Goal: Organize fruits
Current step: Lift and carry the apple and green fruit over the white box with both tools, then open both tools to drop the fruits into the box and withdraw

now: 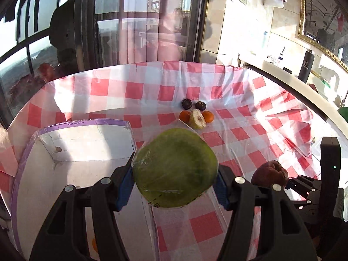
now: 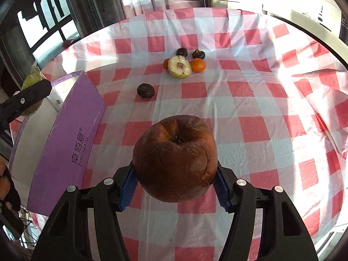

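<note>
Left wrist: purple box (image 1: 71,152) holds an orange (image 1: 94,244).

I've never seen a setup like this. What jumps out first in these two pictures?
Each gripper clamps a fruit: the left gripper holds a plastic-wrapped green melon beside the open purple-edged box, and the right gripper holds a wrinkled brown pomegranate above the red-checked tablecloth. Farther back, a cut pear sits among small oranges and dark fruits.
</note>
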`<state>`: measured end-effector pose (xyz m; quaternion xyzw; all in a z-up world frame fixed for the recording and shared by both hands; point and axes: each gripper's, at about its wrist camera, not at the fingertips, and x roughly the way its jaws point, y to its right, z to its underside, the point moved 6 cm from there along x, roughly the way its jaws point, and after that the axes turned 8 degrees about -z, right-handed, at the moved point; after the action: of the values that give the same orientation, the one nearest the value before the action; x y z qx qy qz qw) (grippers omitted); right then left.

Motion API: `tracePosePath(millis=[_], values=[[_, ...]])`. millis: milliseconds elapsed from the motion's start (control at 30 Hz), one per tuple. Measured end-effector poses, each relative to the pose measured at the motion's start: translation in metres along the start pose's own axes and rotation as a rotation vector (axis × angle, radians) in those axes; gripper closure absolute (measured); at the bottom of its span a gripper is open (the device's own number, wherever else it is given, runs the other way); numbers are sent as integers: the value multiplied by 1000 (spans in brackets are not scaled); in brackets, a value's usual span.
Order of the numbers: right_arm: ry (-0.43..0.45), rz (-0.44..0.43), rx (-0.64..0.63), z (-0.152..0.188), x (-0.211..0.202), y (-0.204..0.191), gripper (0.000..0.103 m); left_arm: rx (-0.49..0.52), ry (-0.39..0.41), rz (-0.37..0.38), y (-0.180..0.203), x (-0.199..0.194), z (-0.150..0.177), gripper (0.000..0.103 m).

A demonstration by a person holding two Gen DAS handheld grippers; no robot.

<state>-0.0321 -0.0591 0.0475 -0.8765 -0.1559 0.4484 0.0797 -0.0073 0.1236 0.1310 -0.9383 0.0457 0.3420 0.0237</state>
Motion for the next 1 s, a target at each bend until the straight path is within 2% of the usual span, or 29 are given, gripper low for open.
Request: tracePosePath(millis=[233,500,700,800,900,1000], values=[[54,-95,-82,-26,-1,-75,43,-54,0,-98,-76,-8,9,41],[69,-214,-257,-36,4,-166,43,-105,-153,-243,-154,7,49,41],[-16,-280,-390,-22,24,-214,43,-127,-261,-308,-189,26,67,41],[-78,-291,-449,-13,38,-229,43,-146,-323,-301,-197,38,72,41],[-138,-277,-504,-7,53,-240,43,-146,-400,-275,-196,52,80,41],[-229,-224,-540,-5,77,-245,43,-155,-475,-265,-197,63,90,41]])
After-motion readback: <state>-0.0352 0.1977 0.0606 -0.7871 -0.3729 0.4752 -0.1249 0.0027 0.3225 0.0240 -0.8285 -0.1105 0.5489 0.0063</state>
